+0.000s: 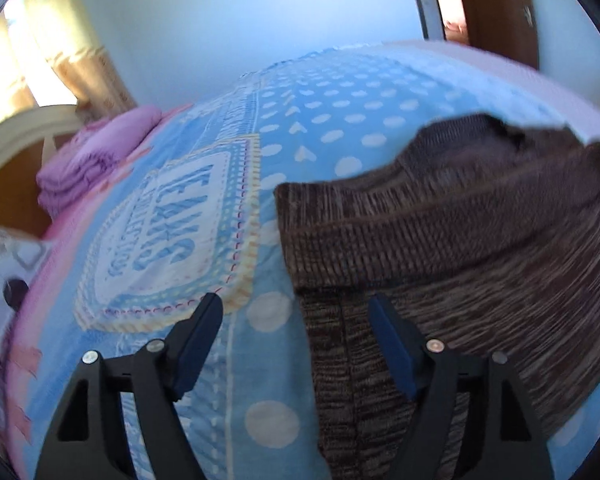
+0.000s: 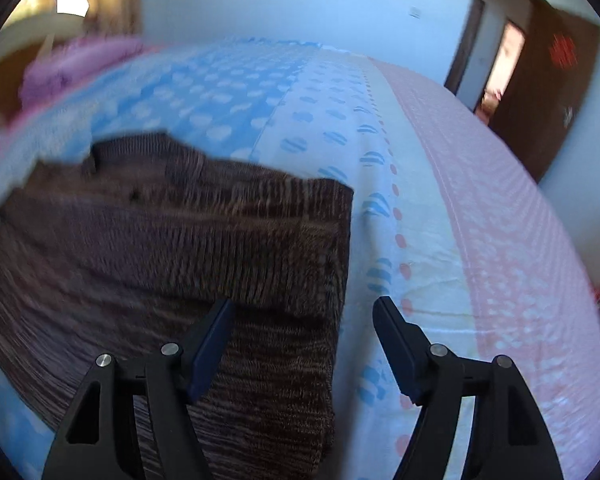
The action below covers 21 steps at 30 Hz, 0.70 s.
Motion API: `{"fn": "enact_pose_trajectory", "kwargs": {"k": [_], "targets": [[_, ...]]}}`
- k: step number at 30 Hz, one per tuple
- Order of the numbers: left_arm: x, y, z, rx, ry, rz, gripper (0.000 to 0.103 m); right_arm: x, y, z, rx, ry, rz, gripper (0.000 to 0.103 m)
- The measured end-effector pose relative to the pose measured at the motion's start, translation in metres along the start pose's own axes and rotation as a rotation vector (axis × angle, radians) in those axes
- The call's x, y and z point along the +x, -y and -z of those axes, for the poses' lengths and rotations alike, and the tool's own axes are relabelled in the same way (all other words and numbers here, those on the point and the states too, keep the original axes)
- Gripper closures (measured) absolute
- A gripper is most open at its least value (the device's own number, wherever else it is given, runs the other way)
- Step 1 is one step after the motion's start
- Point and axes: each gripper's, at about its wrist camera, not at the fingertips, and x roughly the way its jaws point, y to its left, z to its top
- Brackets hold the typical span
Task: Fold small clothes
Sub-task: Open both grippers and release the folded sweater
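Brown knit garment [image 1: 440, 240] lies across the bed [image 1: 332, 120], long axis left-right (partly folded). Left tongs [image 1: 296, 312] straddle its left edge, right tongs [image 2: 304, 316] its right edge; both wide, empty.

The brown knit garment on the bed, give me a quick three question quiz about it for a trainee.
1. True or false: the left gripper is clamped on the brown knit garment.
2. Which lies folded near the headboard: A purple cloth, B green towel, C red pillow?
3. Fill in: the bedsheet under the garment is blue with white ____.

Key: 1 false, both it and the right gripper are open. 2 A, the purple cloth. 3 dots.
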Motion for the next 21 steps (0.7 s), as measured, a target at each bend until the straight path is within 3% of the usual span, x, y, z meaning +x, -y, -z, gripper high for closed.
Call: {"fn": "enact_pose_trajectory", "kwargs": {"k": [2, 6, 9, 14, 16, 18, 20, 21], "targets": [[0.013, 0.002, -0.006, 0.023, -0.009, -0.043, 0.022, 0.007, -0.013, -0.002, -0.087, -0.010, 0.051, 0.031], [0.029, -0.006, -0.031, -0.020, -0.010, -0.109, 0.021, 0.014, -0.015, -0.021, -0.120, 0.006, 0.103, 0.031], [0.043, -0.020, -0.049, -0.083, -0.032, -0.168, 0.021, 0.015, -0.004, -0.049, -0.098, 0.049, 0.162, 0.031], [0.066, -0.055, -0.063, -0.242, -0.105, -0.177, 0.020, 0.008, 0.024, -0.079, 0.019, 0.102, 0.206, 0.031], [0.071, -0.062, -0.058, -0.279, -0.144, -0.163, 0.019, 0.005, 0.031, -0.079, 0.050, 0.100, 0.191, 0.031], [0.069, -0.062, -0.050, -0.280, -0.160, -0.142, 0.019, -0.005, 0.030, -0.072, 0.065, 0.102, 0.120, 0.031], [0.058, -0.057, -0.041, -0.242, -0.141, -0.134, 0.019, -0.013, 0.013, -0.061, 0.027, 0.091, -0.011, 0.031], [0.050, -0.052, -0.037, -0.215, -0.123, -0.131, 0.018, -0.017, -0.005, -0.050, -0.060, 0.064, -0.082, 0.031]]}}
